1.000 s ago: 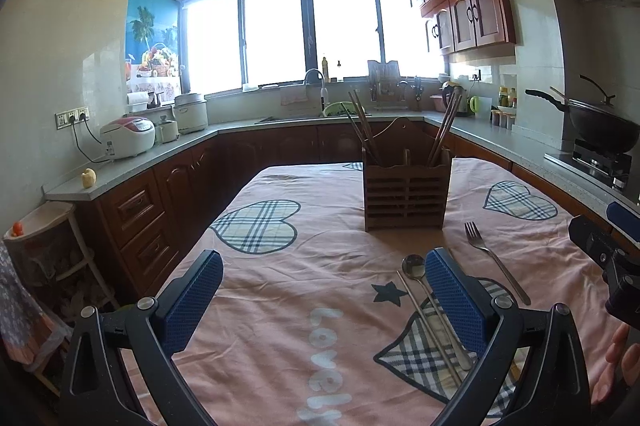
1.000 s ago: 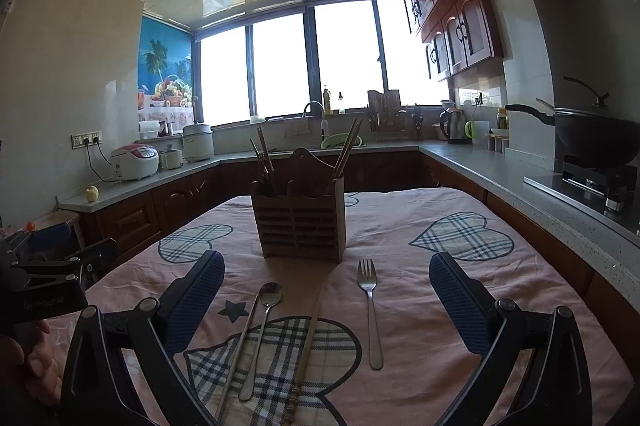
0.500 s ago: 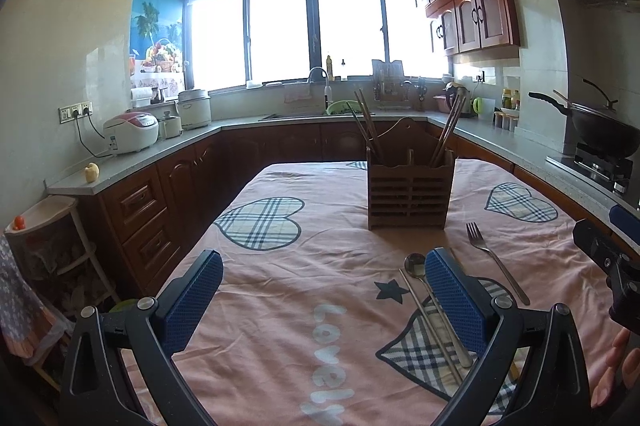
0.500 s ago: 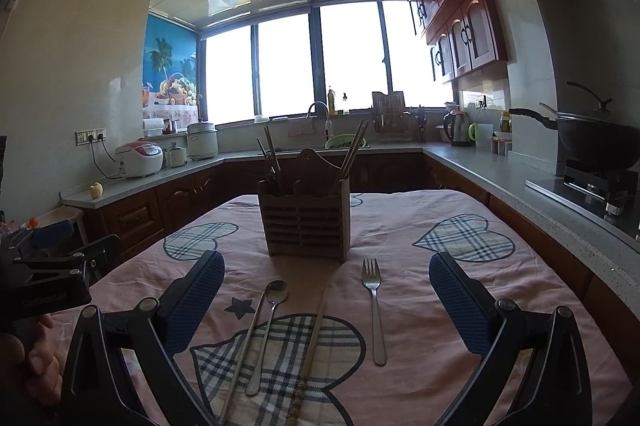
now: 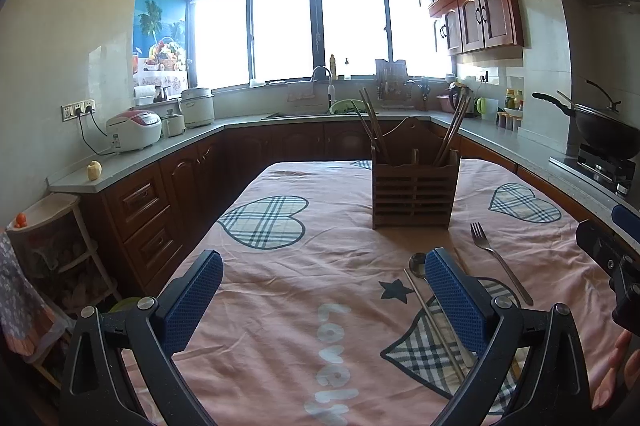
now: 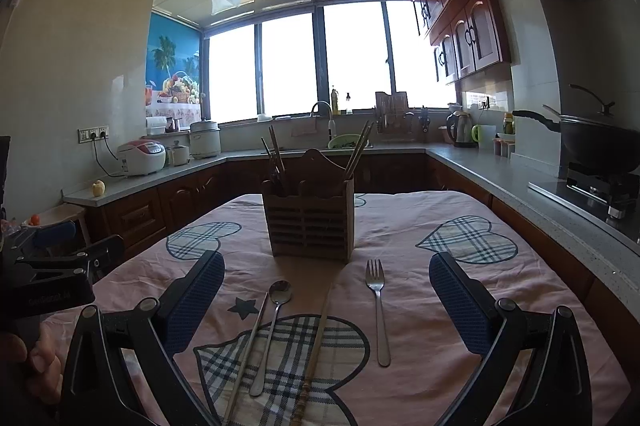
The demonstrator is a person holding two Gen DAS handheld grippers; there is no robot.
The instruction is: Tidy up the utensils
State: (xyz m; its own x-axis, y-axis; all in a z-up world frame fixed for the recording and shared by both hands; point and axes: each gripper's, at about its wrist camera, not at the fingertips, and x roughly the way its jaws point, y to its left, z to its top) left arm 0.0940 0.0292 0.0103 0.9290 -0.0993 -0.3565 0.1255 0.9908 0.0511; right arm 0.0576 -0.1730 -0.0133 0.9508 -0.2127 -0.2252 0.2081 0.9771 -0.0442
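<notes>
Your left gripper is hiding part of the spoon. Both grippers, the right gripper too, are hanging wide open, empty. The fork and chopsticks are lying on the table before the wooden holder.

Left gripper: blue textured pads spread wide apart, nothing between them, held above the pink tablecloth printed with plaid hearts. Slatted brown wooden utensil holder stands upright toward the far end of the table; dark wooden chopsticks lean out of its left and right compartments. Silver metal fork lies flat in front of and right of the holder, tines toward it. Silver metal spoon lies left of the fork, bowl showing just beside the right pad, handle hidden behind it. Thin metal chopstick lies alongside the spoon. Black body of the right gripper enters at the right edge, a hand beneath it.
</notes>
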